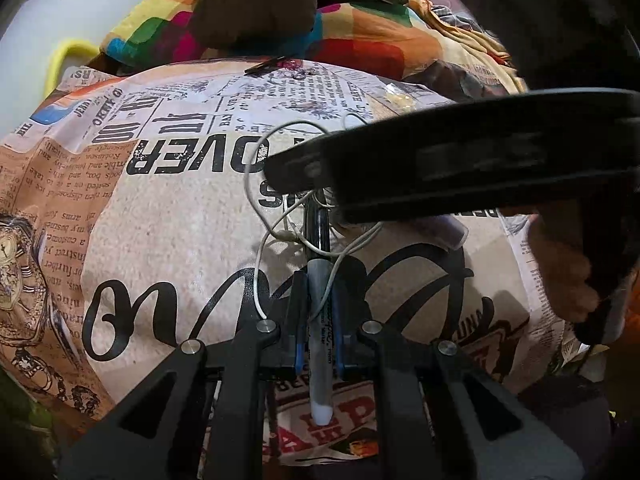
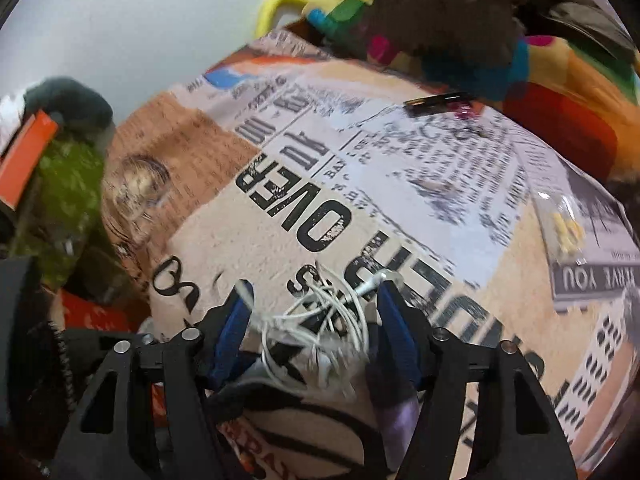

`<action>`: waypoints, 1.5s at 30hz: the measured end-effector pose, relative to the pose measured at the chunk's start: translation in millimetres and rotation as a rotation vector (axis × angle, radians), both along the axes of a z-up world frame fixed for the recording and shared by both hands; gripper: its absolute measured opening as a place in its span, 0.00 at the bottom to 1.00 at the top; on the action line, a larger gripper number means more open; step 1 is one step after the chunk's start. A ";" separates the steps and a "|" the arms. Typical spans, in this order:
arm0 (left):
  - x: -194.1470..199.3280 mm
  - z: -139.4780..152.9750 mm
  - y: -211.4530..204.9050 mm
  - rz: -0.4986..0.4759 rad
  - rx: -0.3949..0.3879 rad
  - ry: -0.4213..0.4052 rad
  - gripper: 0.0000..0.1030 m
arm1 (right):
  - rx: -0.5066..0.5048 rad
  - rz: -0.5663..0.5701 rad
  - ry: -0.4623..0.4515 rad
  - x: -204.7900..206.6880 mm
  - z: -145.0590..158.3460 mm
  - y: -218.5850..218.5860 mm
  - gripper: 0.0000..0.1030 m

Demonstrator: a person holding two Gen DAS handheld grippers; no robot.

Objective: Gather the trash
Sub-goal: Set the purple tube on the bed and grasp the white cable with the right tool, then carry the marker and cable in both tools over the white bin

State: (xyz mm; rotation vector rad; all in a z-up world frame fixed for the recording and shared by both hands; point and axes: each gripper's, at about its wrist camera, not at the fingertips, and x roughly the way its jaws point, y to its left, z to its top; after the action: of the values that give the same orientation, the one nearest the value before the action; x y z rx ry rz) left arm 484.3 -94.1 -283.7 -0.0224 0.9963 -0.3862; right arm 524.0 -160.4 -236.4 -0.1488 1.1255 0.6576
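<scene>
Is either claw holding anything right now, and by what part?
The left claw pinches a grey marker around its barrel. The right claw straddles a tangle of white cable, not clamped.

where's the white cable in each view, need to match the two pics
Left wrist: white cable loops at centre, draped over the marker that the left claw clamps, partly under the right claw's dark body.
Right wrist: tangled cable at lower centre, between the right claw's blue fingers.
Shared landmark: the printed word OVER on the newspaper-print cloth, just beyond the cable.
</scene>
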 end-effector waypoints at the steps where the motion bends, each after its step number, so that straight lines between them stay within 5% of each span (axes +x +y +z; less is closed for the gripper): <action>1: 0.3 -0.1 0.8 0.001 -0.007 0.003 0.10 | -0.030 0.014 0.005 1.6 -4.0 5.4 0.29; 5: 0.5 0.2 1.6 0.002 -0.017 0.005 0.10 | -0.077 -0.021 -0.033 8.3 -7.6 2.8 0.09; 21: 1.2 6.5 -26.5 -0.085 0.073 -0.038 0.10 | -0.049 -0.167 -0.157 27.8 27.8 -20.7 0.06; 23: -2.1 15.1 -24.9 -0.073 0.044 -0.065 0.14 | -0.031 -0.176 -0.162 28.9 31.2 -23.7 0.06; 25: -5.1 24.9 -19.7 -0.055 0.026 -0.098 0.32 | -0.015 -0.181 -0.155 30.6 33.1 -25.9 0.06; 28: -10.4 37.1 -16.2 -0.034 0.010 -0.146 0.45 | -0.033 -0.205 -0.193 31.4 35.9 -27.5 0.06; 32: -16.9 46.0 -7.7 -0.003 -0.011 -0.190 0.45 | -0.010 -0.251 -0.180 41.3 37.9 -38.0 0.06; 39: -3.3 23.6 -16.5 -0.024 0.039 -0.096 0.45 | 0.053 -0.332 -0.211 44.8 62.4 -66.8 0.06; 45: 8.9 2.7 -31.9 -0.026 0.127 -0.052 0.18 | 0.092 -0.354 -0.239 39.4 85.2 -86.6 0.06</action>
State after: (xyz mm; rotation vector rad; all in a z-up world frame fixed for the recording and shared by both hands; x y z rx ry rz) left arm 493.3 -126.1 -281.0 0.1151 0.9686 -0.3454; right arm 563.4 -247.0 -151.2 0.0508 0.8612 0.3631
